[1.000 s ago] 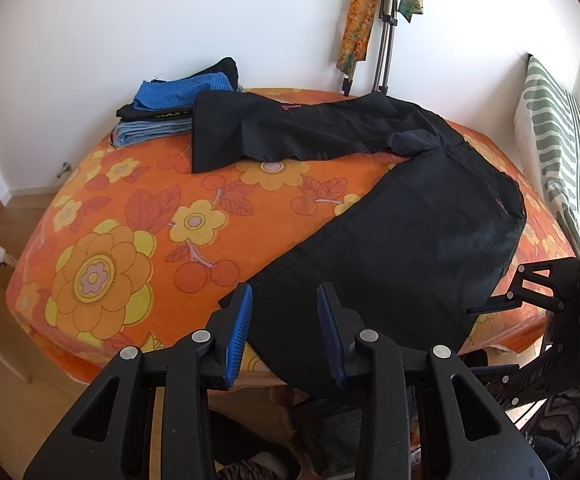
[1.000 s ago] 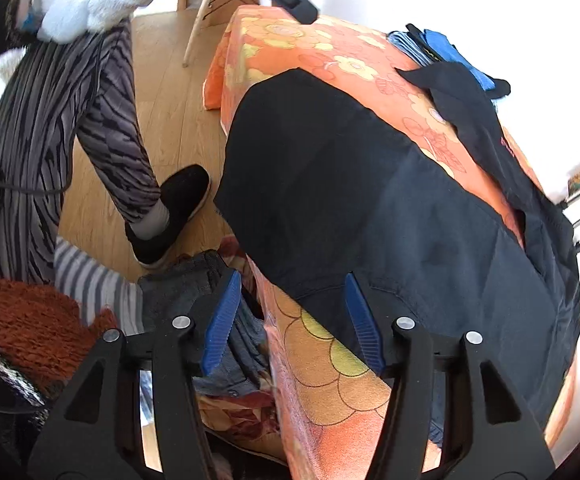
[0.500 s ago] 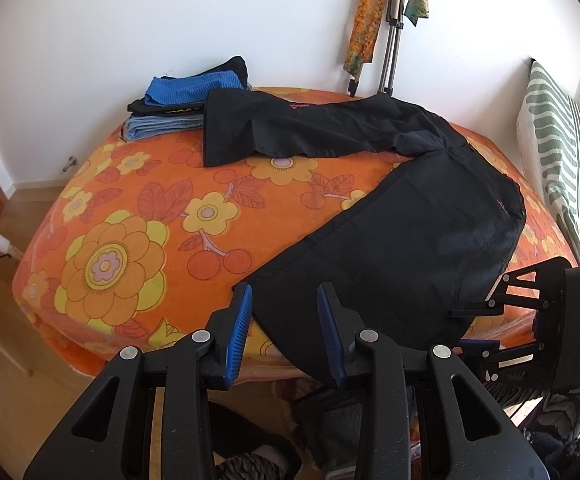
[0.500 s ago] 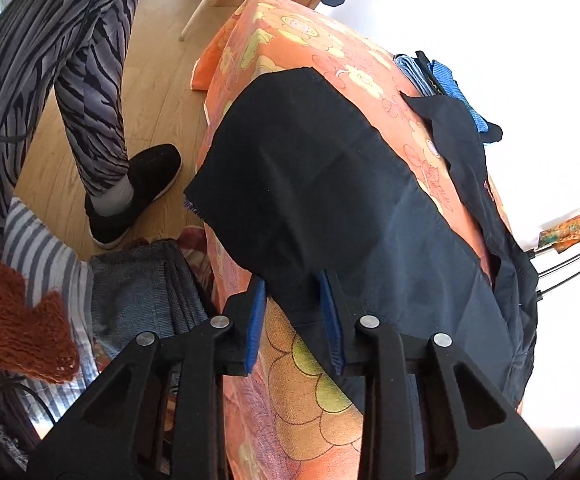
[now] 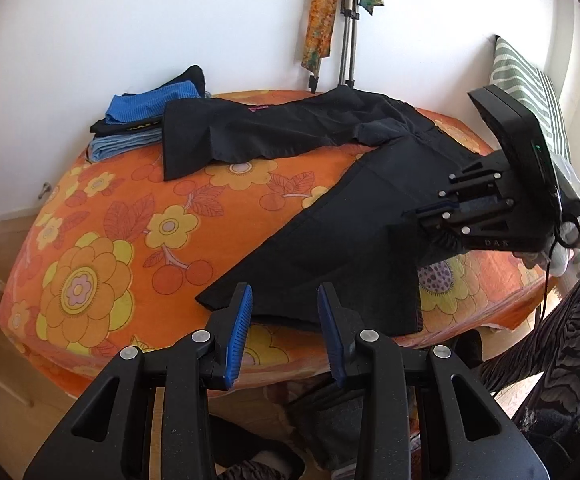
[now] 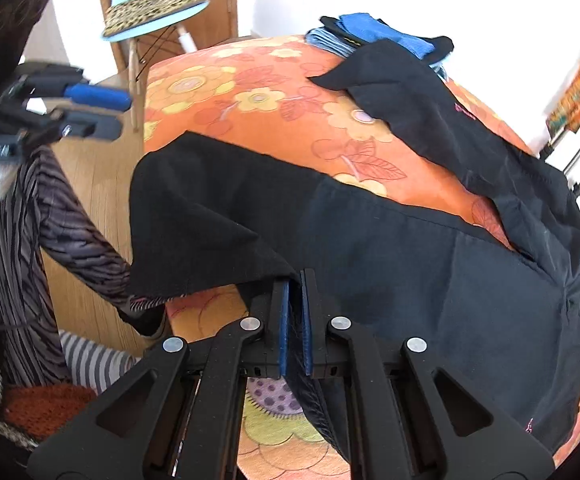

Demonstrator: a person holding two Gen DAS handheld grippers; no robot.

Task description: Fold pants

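So the black pants (image 5: pixel 369 216) are spread out on the bed (image 5: pixel 102 240) with the orange flower cover, legs splayed in a V: one leg runs along the far side toward the stack of folded clothes (image 5: pixel 146 128), the other comes toward the near edge, its hem hanging just past the lip.

The right tool (image 6: pixel 294 312) has just been closing, and it's now pressed together on the side edge of the near leg, fabric sandwiched between the blue pads (image 6: pixel 284 320). From the left wrist view you can see that edge tented up off the cover where it's pinched. The left tool (image 5: pixel 284 320) is partly spread with nothing between its pads, hovering just above the hem end of the same leg.

My read: this is the start of bringing the near leg over onto the far one.

Tips for doing this bit well:
- Get the left tool onto the hem corner before lifting any higher. With one pinch point the leg will just droop and twist.
- Grab both layers of the leg, not only the top one, or it'll separate mid-carry.
- Keep the cloth lightly taut between the two tools and move them together.
- Line up the outer seams and hems when you lay it down, then smooth toward the waistband.
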